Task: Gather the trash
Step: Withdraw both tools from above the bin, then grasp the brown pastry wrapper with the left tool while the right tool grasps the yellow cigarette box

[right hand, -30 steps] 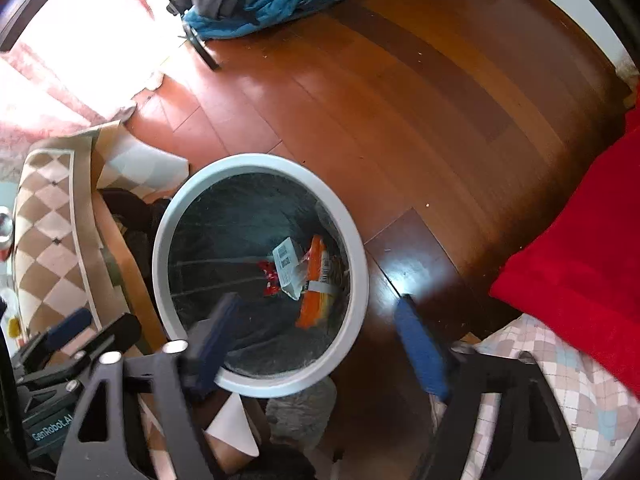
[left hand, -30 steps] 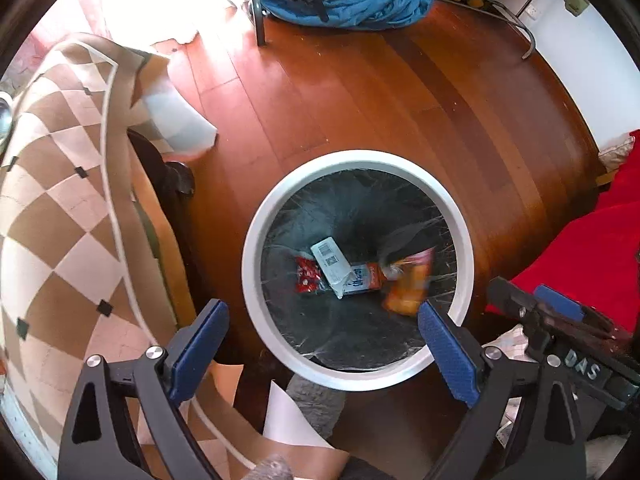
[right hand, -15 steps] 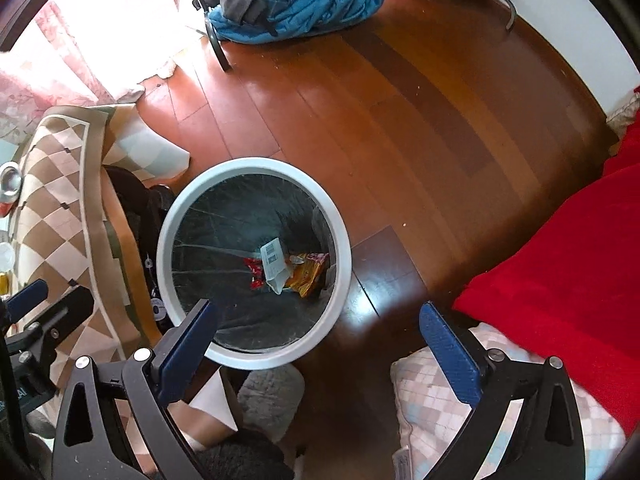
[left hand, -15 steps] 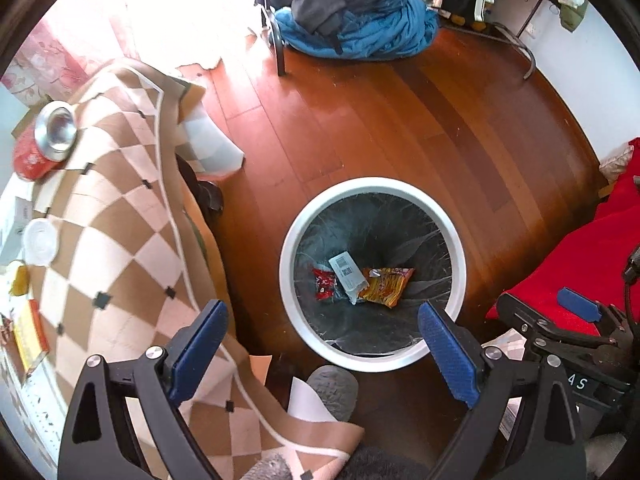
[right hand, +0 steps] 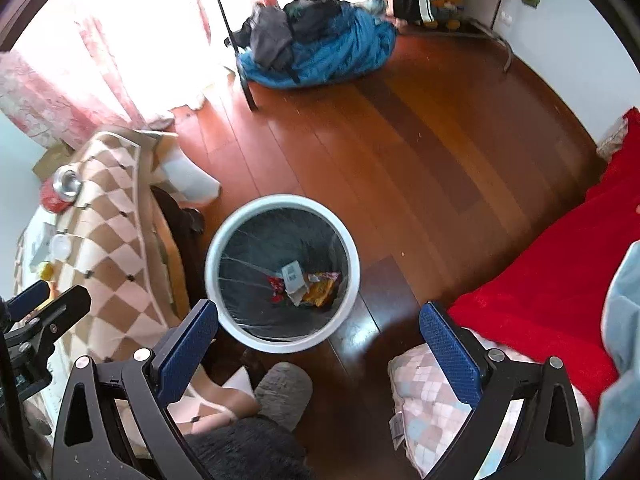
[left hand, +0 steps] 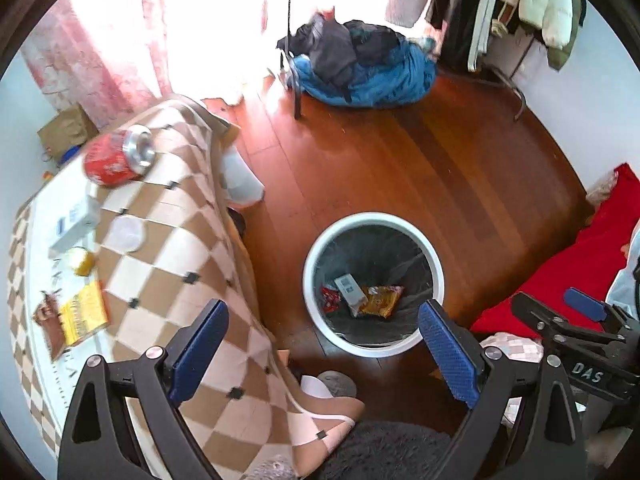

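Wooden floor (left hand: 420,168), white bin (left hand: 374,216) standing beside the checked-cloth counter (left hand: 172,240); three wrappers (left hand: 380,300) lie at the bin's bottom. Left tool (left hand: 322,338) and right tool (right hand: 318,338) both spread wide, empty, above the bin. Red can (left hand: 116,156) rests on the counter.

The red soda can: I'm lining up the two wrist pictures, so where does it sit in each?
Left wrist: red soda can lies on its side, upper left, on the checkered cloth.
Right wrist: far left, mid-height.
Shared landmark: the white trash bin.
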Demonstrator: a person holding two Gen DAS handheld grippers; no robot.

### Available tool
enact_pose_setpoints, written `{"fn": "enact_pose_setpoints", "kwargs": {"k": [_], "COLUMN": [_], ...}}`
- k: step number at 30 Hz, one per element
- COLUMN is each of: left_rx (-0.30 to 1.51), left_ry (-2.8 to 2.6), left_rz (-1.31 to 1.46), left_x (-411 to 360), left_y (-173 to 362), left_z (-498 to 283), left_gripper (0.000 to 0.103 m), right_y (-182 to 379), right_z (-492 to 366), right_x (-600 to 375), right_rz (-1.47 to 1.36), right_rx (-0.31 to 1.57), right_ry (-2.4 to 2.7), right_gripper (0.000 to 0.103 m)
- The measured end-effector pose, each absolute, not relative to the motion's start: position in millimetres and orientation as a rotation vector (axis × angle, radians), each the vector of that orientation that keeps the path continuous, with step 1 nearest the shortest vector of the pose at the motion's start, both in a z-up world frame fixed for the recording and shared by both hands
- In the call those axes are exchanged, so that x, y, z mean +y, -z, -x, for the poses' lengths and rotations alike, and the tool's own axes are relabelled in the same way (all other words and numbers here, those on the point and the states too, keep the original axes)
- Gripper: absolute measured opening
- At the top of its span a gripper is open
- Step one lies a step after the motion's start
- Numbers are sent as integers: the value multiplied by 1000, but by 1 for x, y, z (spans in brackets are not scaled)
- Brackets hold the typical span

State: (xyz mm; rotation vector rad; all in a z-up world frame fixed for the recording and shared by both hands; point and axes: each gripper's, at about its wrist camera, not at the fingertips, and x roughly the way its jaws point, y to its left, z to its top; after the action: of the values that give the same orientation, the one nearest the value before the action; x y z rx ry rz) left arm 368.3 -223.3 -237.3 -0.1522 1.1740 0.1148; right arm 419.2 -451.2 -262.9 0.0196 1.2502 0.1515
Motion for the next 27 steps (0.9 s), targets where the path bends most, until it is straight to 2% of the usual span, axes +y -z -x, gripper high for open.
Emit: {"fn": "enact_pose_setpoints", "kwargs": {"k": [8,14,19,23,26,27], "left_rx": [1062,992,1047,1141,1206,1217], "left_ry": [-185,-439,-666,-819,-879,-892], "left_rz": [209,251,293,386,456,473], "left_x": [-173,-87,-5,54,81,86], "left_y": [175,153,191,258,300,309], "left_z": [-323,-268,-212,-163,-137,-131], "left_gripper": [97,97,97,97,97,97], "right_y": [179,145,180,240,283,296], "right_z": [-391,-371,-351,-330,-318,-314], "right_x": [-420,-324,-184,-68,-3,15], "right_rz": [-64,26,336,650,884,948], "right_rx": [1131,1121,1196,1304,1317,1321], "right_ry": [-236,-470,-752,-957,-1007,-1020], "right_gripper": [102,102,102,102,101,98]}}
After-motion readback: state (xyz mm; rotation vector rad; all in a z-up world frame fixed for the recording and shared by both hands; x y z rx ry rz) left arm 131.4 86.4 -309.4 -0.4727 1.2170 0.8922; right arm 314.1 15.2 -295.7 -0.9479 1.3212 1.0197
